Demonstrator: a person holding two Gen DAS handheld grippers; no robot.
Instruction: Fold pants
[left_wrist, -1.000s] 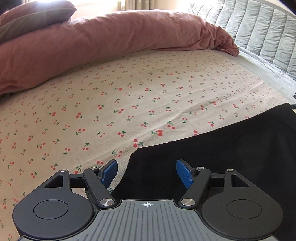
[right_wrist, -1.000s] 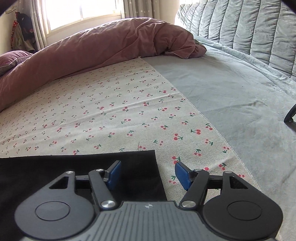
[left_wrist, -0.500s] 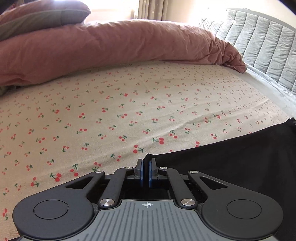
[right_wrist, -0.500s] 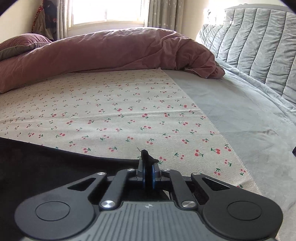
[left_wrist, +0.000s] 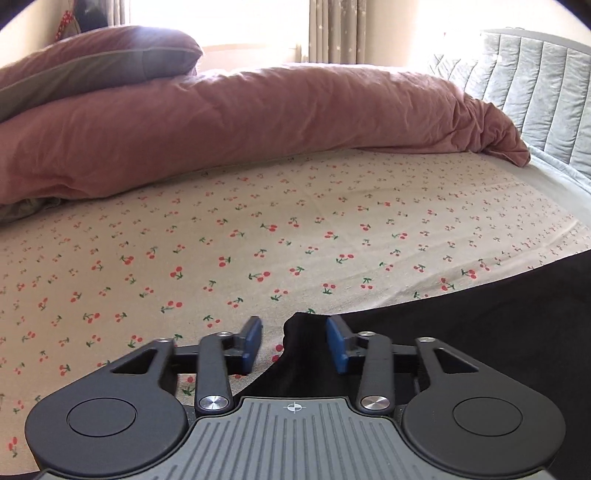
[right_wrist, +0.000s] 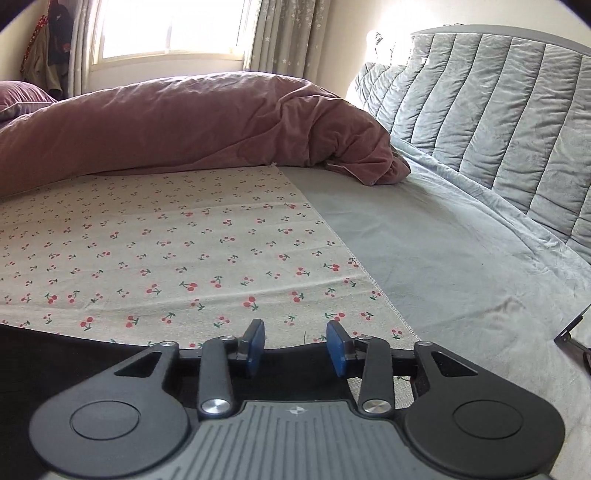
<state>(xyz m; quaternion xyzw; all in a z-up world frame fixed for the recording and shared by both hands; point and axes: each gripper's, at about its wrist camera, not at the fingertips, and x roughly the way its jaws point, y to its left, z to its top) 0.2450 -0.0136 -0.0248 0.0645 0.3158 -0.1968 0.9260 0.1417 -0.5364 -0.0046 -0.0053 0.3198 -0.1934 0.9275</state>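
The black pants (left_wrist: 480, 332) lie flat on the cherry-print sheet (left_wrist: 258, 240). In the left wrist view their left corner (left_wrist: 295, 328) pokes up between the blue pads of my left gripper (left_wrist: 294, 339), which is open and not holding it. In the right wrist view the pants (right_wrist: 55, 362) stretch from the left edge to under my right gripper (right_wrist: 296, 345), which is open with the pants' far edge lying between its pads.
A rolled pink duvet (left_wrist: 240, 125) and a pillow (left_wrist: 92, 62) lie across the far side of the bed. A grey quilted headboard (right_wrist: 498, 110) and grey sheet (right_wrist: 443, 258) are at the right. A dark object (right_wrist: 570, 328) sits at the right edge.
Both grippers were open a second ago, shut on the pants' corners half a second ago, and have now opened again, letting the fabric go. Both views sit lower and tilted up.
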